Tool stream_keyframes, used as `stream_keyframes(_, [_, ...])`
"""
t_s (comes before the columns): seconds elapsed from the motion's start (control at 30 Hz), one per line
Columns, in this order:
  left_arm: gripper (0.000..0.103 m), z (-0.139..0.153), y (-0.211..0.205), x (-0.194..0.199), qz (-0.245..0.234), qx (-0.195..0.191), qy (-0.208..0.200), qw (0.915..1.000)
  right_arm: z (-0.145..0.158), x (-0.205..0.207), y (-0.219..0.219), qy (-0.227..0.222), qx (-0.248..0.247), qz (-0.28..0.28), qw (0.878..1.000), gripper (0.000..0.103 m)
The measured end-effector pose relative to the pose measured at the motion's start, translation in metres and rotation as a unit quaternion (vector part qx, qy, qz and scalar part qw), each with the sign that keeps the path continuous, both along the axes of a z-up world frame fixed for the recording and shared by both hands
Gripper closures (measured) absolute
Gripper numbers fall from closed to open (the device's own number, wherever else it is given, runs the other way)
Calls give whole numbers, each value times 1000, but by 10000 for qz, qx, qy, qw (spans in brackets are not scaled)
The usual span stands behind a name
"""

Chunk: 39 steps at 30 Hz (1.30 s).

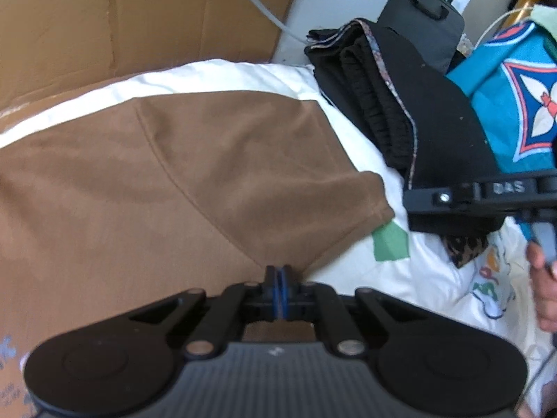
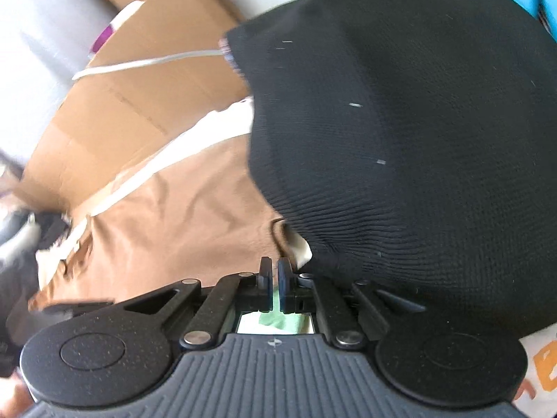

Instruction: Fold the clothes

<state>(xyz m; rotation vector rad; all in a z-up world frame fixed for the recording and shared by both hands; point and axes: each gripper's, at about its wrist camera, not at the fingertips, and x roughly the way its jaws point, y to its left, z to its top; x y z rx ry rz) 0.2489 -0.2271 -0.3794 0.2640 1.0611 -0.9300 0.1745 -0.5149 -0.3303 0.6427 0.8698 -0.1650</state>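
Fingers of our left gripper (image 1: 279,271) are pressed together on the near hem of the brown garment (image 1: 174,174), which lies spread across the white bed (image 1: 348,254). Our right gripper (image 2: 275,278) has its fingers nearly closed with a thin gap, and we see no cloth between them; it hangs just beside the black folded pile (image 2: 400,139).

To fold well, we judge the left should lift the hem low and carry it toward 12 o'clock, keeping the cloth taut so the sleeve seam stays flat.

Room is tight: the pile crowds 2 o'clock, a cardboard box (image 1: 122,28) walls off 11 o'clock, and the brown sleeve edge at 3 o'clock lies near a green patch (image 1: 390,242).
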Motion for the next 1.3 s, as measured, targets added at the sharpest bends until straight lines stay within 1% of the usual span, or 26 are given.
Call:
stream_keyframes(0.07, [101,-6,-3,2,46,-53,116,9999,3,2,4,-23,-113,124,9999,101])
stream_keyframes(0.2, [101,-11,-8,1,50,-64,173,9998,8,9,9,-84,-246,305,9992,101])
stream_keyframes(0.27, [101,-13,-8,3,87,-111,272,9995,9,15,15,-108,-320,384,9987,101])
stream_keyframes(0.53, [102,-21,-8,4,143,-533,597,9967,4,45,36,-260,-499,884,9945,101])
stream_keyframes(0.6, [102,-21,-6,5,158,-599,673,9958,-5,55,43,-185,-587,1026,9928,101])
stream_keyframes(0.7, [101,-19,0,6,218,-723,754,9943,-13,64,59,91,-959,1182,9883,100])
stream_keyframes(0.73, [100,-15,4,6,308,-784,671,9942,-14,63,60,183,-1088,1174,9869,97])
stream_keyframes(0.77, [101,-11,8,5,420,-852,551,9940,-16,63,61,269,-1222,1170,9852,98])
stream_keyframes(0.87, [101,2,24,9,655,-1073,500,9908,-15,63,63,434,-1643,1217,9779,98])
stream_keyframes(0.9, [101,6,28,10,686,-1086,475,9906,-12,63,63,491,-1769,1214,9755,98])
stream_keyframes(0.97, [101,15,38,10,733,-1032,411,9911,-9,60,54,537,-1886,1180,9735,97])
stream_keyframes(1.0, [101,19,44,10,766,-1022,391,9910,-4,61,51,505,-1859,1158,9744,97])
stream_keyframes(1.07, [101,27,61,11,893,-1031,359,9900,6,64,49,347,-1756,1165,9769,97])
stream_keyframes(1.1, [101,31,69,11,974,-1030,333,9893,8,68,53,279,-1779,1181,9765,96])
stream_keyframes(1.13, [100,33,78,12,1059,-1026,303,9886,10,72,55,219,-1809,1191,9760,91])
stream_keyframes(1.17, [99,36,86,12,1145,-1022,273,9878,12,78,54,192,-1859,1173,9753,82])
stream_keyframes(1.23, [99,40,100,15,1300,-982,222,9864,13,88,52,121,-1902,1104,9754,74])
stream_keyframes(1.3, [99,43,114,18,1456,-947,188,9846,12,100,51,91,-2023,1029,9739,74])
